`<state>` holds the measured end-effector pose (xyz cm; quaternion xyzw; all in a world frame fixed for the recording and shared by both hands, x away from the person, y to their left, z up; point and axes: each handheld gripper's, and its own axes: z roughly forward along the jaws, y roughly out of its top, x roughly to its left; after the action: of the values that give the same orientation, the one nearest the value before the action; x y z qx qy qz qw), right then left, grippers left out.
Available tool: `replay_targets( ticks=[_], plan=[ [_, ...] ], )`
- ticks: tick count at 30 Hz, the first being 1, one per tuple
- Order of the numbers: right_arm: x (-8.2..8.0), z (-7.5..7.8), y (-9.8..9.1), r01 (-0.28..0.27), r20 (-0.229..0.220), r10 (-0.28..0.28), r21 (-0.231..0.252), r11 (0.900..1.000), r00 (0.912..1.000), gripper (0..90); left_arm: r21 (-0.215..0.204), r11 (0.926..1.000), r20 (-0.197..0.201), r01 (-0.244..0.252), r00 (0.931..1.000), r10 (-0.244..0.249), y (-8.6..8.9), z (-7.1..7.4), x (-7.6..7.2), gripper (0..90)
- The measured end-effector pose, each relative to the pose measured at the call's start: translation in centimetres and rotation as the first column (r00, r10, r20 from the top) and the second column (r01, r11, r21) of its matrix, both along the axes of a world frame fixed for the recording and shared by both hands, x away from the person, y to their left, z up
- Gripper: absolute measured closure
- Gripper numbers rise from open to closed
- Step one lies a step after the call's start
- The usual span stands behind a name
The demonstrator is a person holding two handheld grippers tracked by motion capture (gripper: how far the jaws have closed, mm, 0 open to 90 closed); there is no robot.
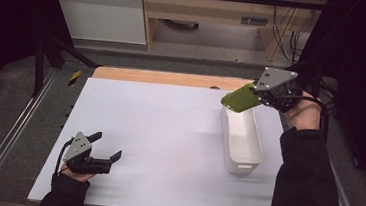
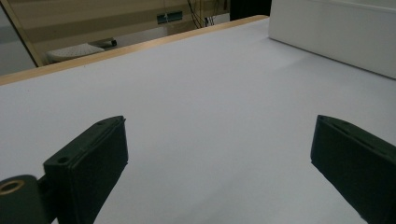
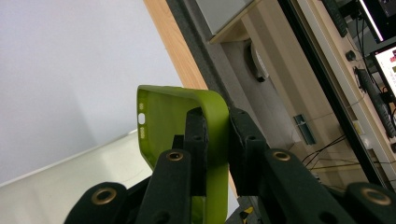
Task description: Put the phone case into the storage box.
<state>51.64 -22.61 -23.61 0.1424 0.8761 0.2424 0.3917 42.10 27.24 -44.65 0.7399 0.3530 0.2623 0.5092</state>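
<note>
right gripper (image 1: 258, 95): clamped on green phone case (image 1: 240, 98), above white bin's (image 1: 243, 143) far end, right edge | left gripper (image 1: 107, 146): wide, nothing held, near-left corner of table (image 1: 168, 132)

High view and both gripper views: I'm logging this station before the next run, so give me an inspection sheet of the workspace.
Surface: white table, wooden far edge.
Job's things: green phone case held above the far end of the white bin.
Clutter: nothing seen.
Grippers: right tool shut on the case's edge; left tool open, low over the table, nothing between its jaws.
Cables: black cable trails from the left tool.
Surroundings: wooden shelving behind the table, with wires.
</note>
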Motion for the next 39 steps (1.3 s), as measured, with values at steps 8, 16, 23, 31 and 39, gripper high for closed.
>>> replay_targets(
  ticks=[8,16,23,31,39],
  plan=[
    [0.7,-0.2,-0.3,0.007,-0.003,-0.007,-0.030,0.9995,1.0000,78.6,0.000,1.0000,0.000,0.002,1.0000,-0.002,0.0,0.0,0.0,3.6],
    [1.5,-0.6,-0.6,0.011,-0.007,-0.011,-0.050,0.9987,0.9999,78.7,-0.001,1.0000,-0.002,0.009,1.0000,-0.009,-0.1,-0.1,0.1,3.6],
    [2.3,-1.0,-0.9,-0.003,-0.005,0.003,-0.086,0.9963,1.0000,78.7,-0.002,0.9998,-0.003,0.018,0.9998,-0.018,-0.3,-0.2,0.1,3.6],
    [3.4,-1.4,-0.9,-0.020,-0.007,0.019,-0.129,0.9915,0.9998,78.7,0.003,0.9998,-0.011,0.019,0.9998,-0.019,-0.4,-0.5,0.3,3.5],
    [4.8,-2.0,-1.2,-0.058,-0.025,0.055,-0.161,0.9853,0.9982,78.7,0.012,0.9996,-0.012,0.027,0.9996,-0.027,-0.9,-0.8,0.5,3.3]
  ],
)
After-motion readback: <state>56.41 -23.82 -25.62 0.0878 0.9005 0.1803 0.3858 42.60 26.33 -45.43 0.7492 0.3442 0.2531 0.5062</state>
